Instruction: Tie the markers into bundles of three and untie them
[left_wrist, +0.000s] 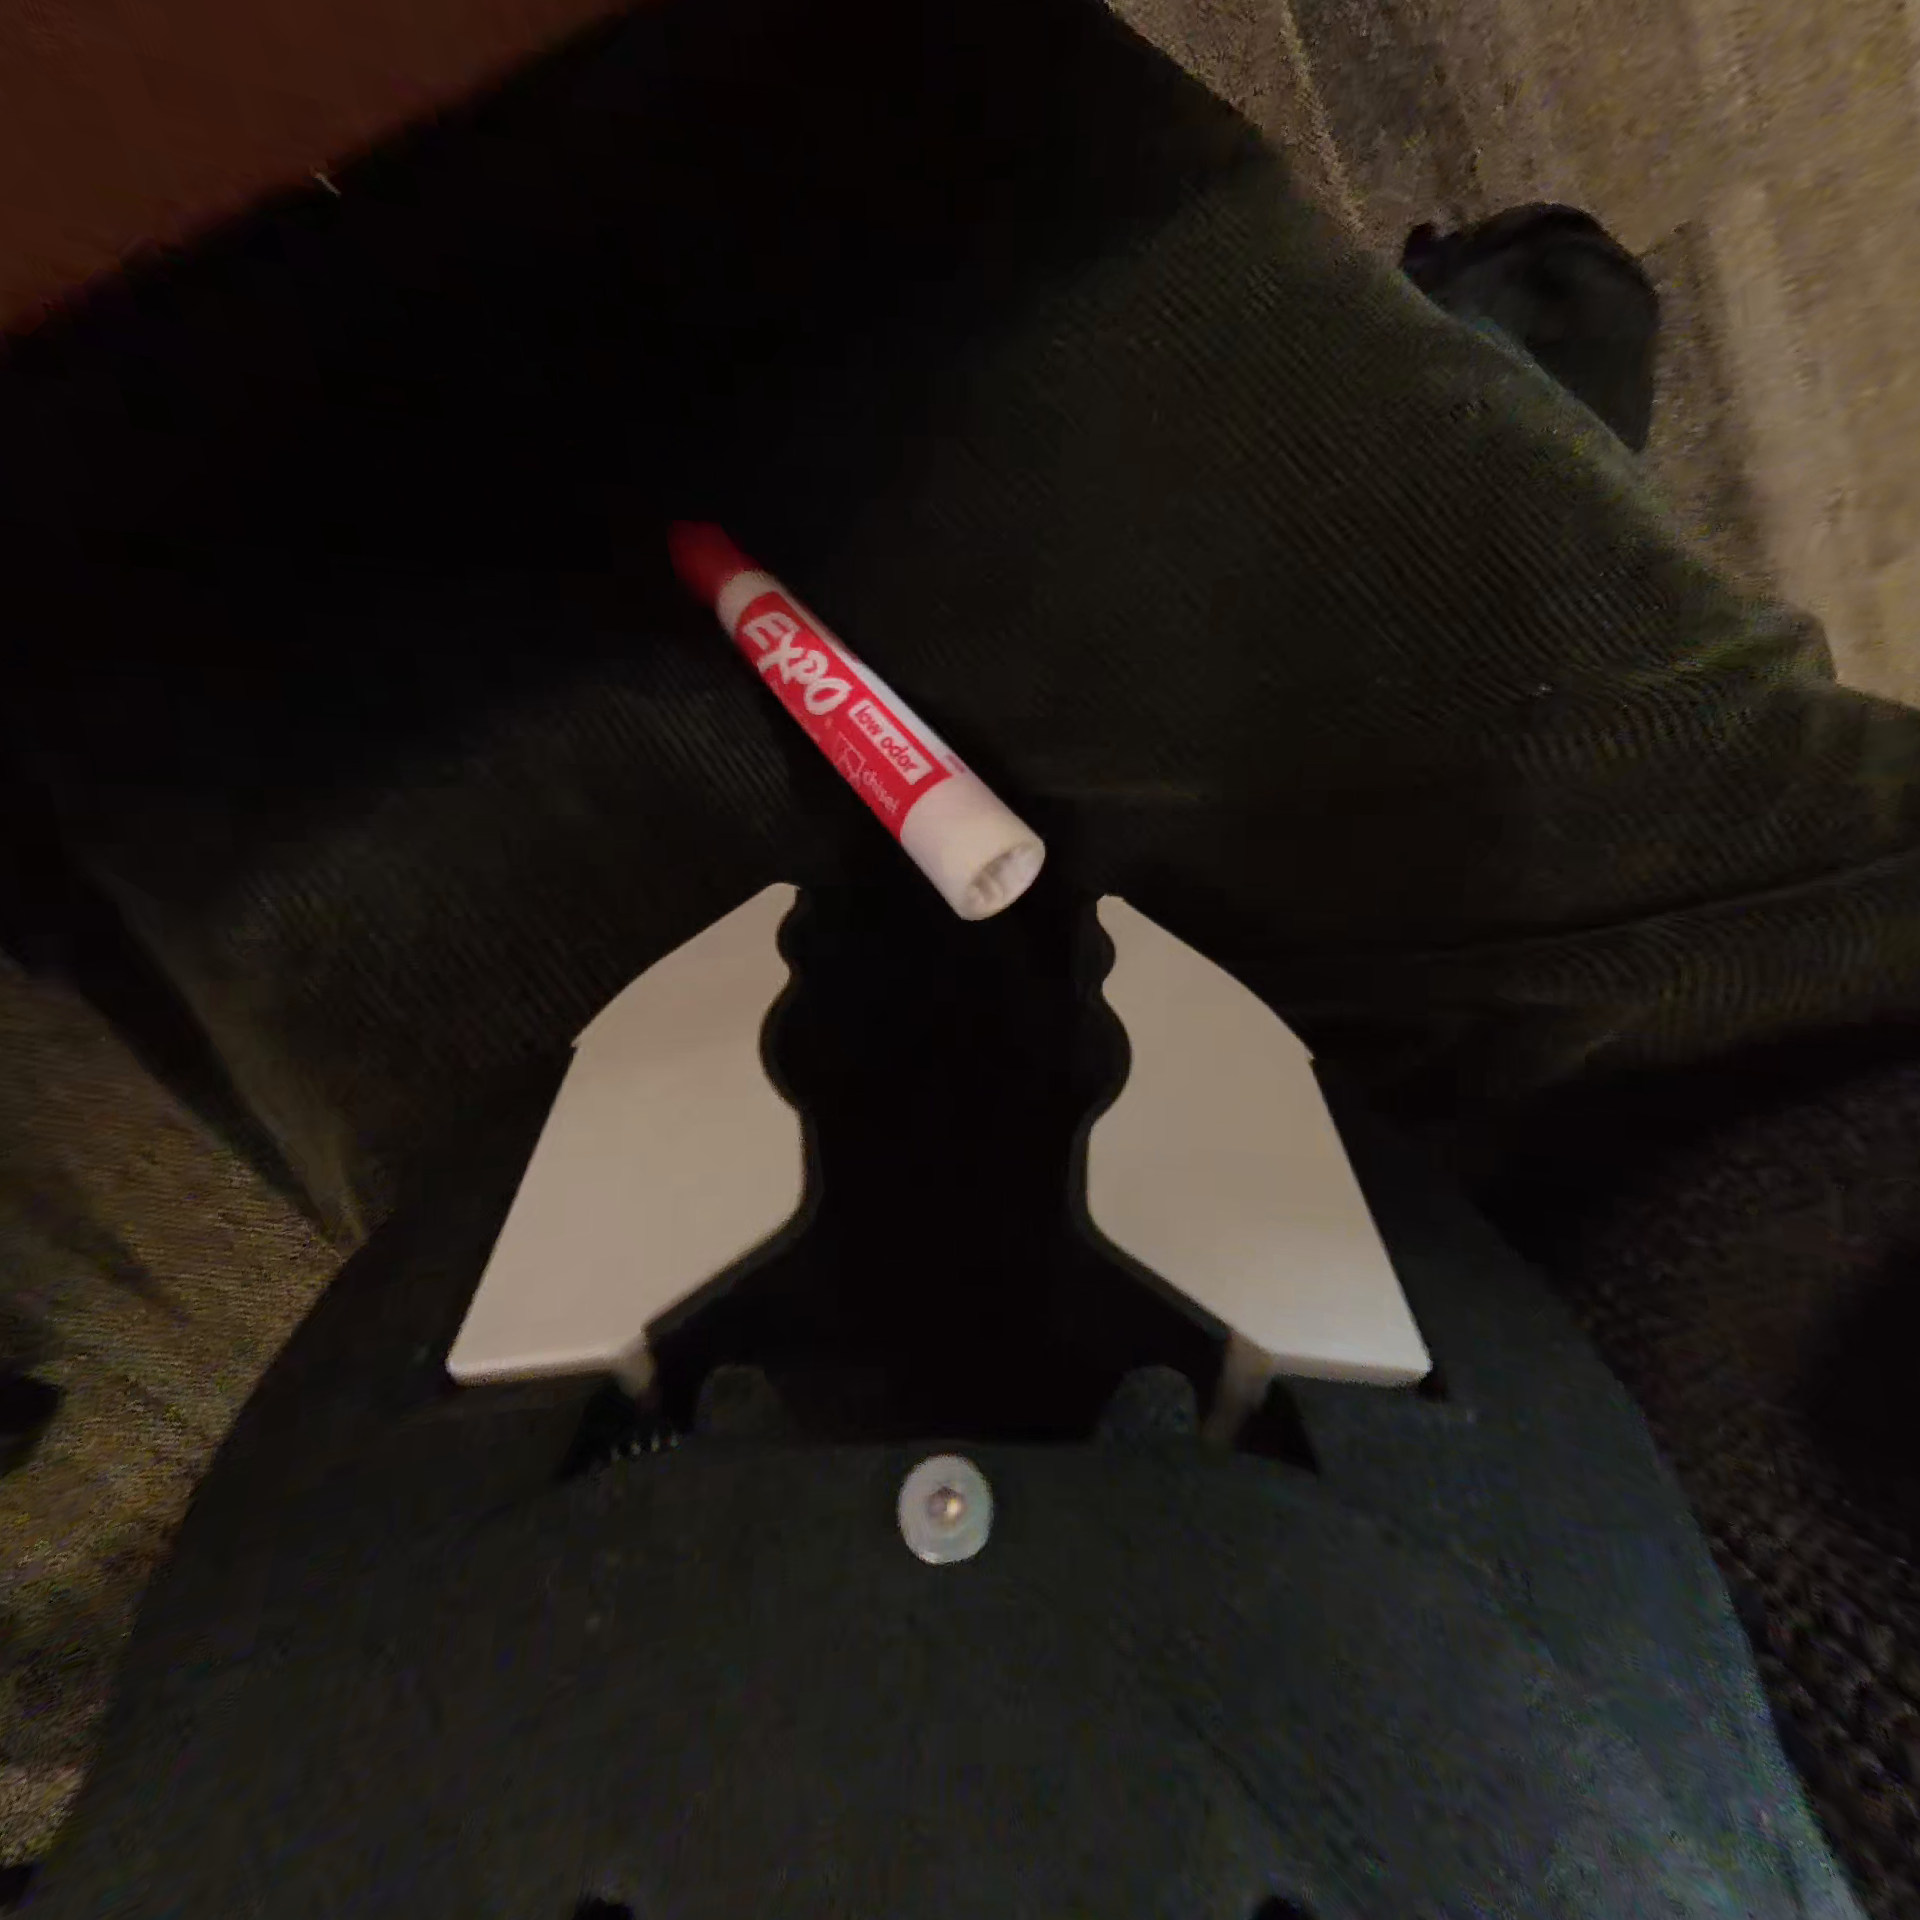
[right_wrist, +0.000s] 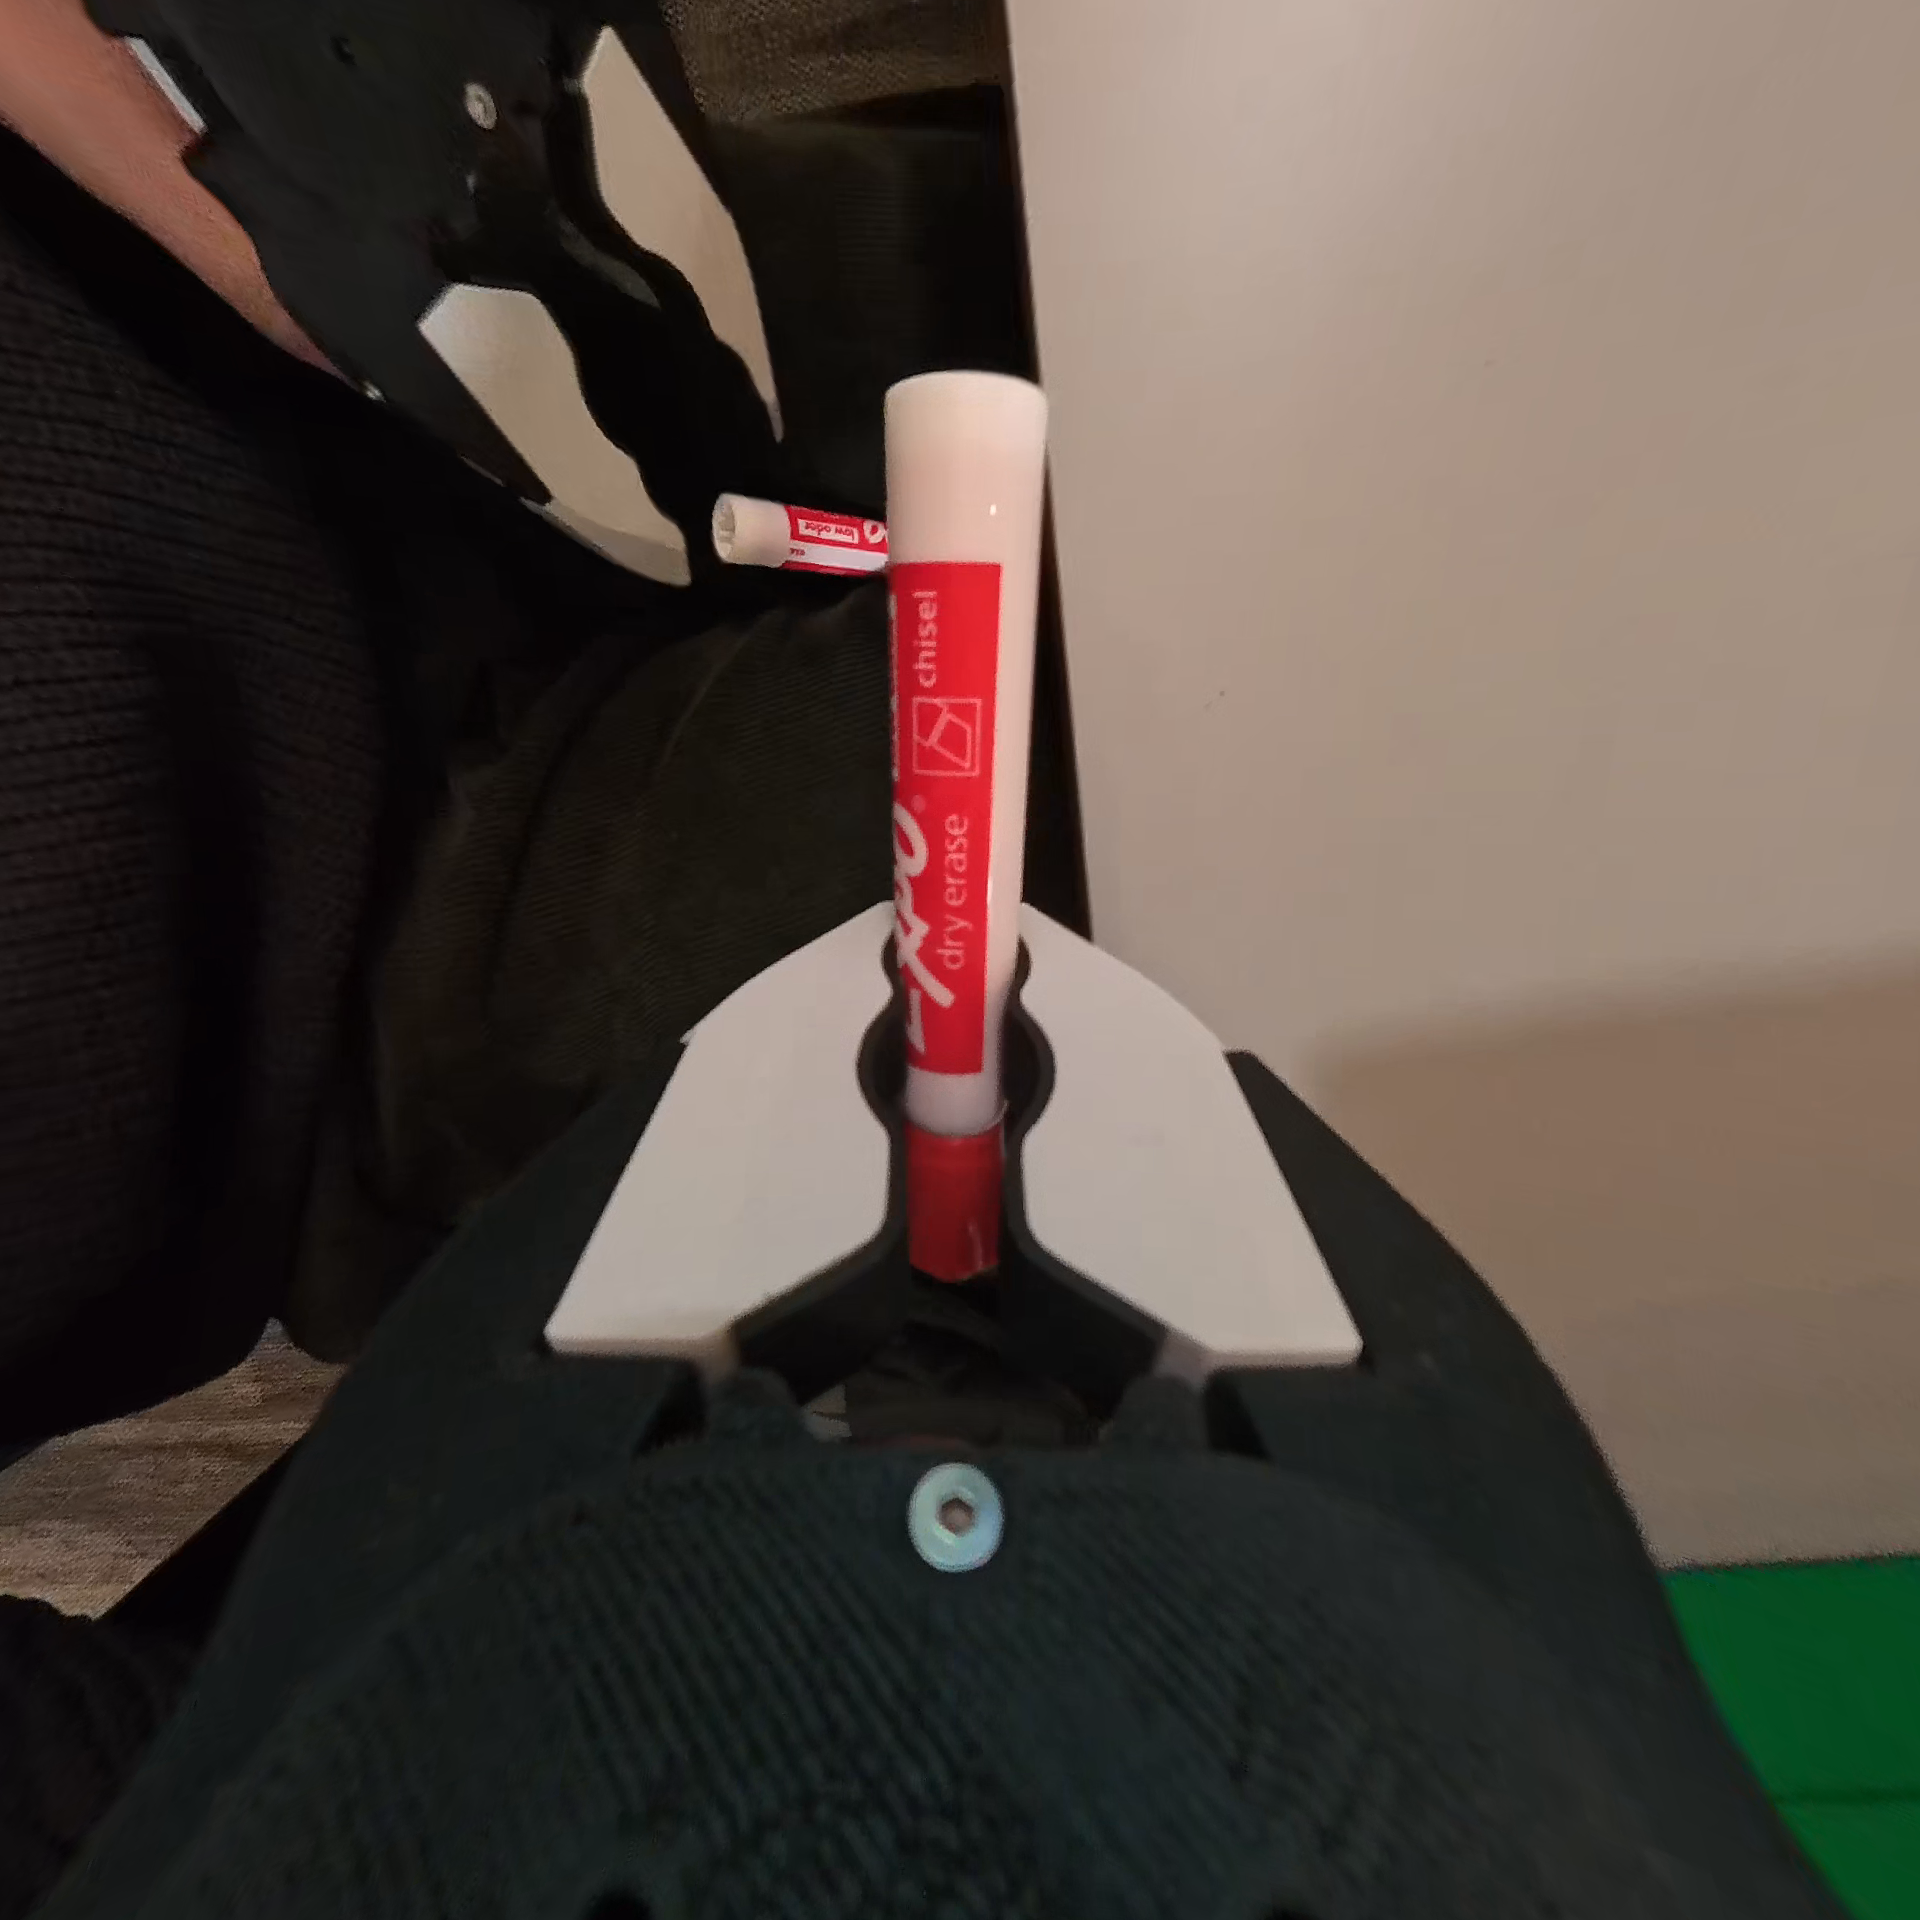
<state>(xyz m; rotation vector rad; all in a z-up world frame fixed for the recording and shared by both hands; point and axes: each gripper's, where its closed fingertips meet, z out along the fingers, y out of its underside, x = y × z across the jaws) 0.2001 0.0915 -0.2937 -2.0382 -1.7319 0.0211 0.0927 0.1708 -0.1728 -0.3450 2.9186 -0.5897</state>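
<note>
The right gripper (right_wrist: 951, 987) is pinching a red dry-erase marker (right_wrist: 951, 727) between its fingers. The barrel is running lengthwise along them and sitting in their rounded notch, cap end toward the camera, which is probably keeping it from twisting. A second red marker (left_wrist: 857, 717) is lying loose at frame centre in a crease of a person's dark twill trousers (left_wrist: 1247, 623), which seems to be stopping it from rolling. The left gripper (left_wrist: 940, 914) is hovering with fingers spread, its tips just beside that marker's butt end. No surface is showing. Grey carpet (left_wrist: 1714, 156) is filling the upper right, and a beige wall (right_wrist: 1455, 520) is rising behind the right gripper.
</note>
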